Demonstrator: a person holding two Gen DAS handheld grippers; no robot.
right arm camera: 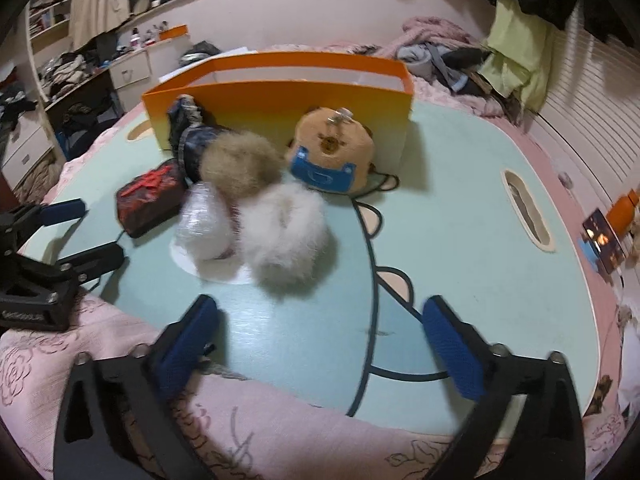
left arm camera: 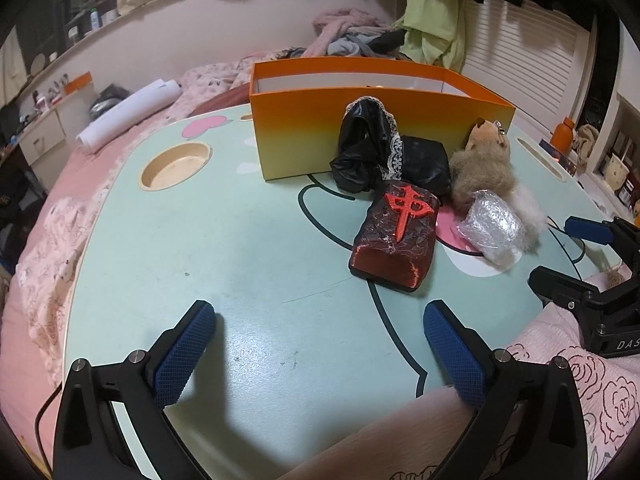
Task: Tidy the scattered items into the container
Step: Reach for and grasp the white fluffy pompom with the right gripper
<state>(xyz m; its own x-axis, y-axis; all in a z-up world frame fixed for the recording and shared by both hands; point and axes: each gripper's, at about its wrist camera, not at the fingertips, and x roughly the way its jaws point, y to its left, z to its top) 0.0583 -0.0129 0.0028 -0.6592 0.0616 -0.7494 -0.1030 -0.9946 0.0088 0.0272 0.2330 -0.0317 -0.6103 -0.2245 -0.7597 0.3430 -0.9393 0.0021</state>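
Both grippers wide apart and holding nothing, clutter heaped before the orange box.

Left wrist view: the left gripper hovers over the lap table; the red-and-black mahjong-tile cushion lies near, black lace-trimmed cloth touching the orange box beyond.
Right wrist view: the right gripper spreads wide near the white fur ball; a wrapped bundle sits left, a brown plush far, against the box.

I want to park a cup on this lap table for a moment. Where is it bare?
Bare: the wide stretch between the round recess, the box and the left tongs; also between the bear pouch and the slot. Crowded: in front of the box, around the red block.
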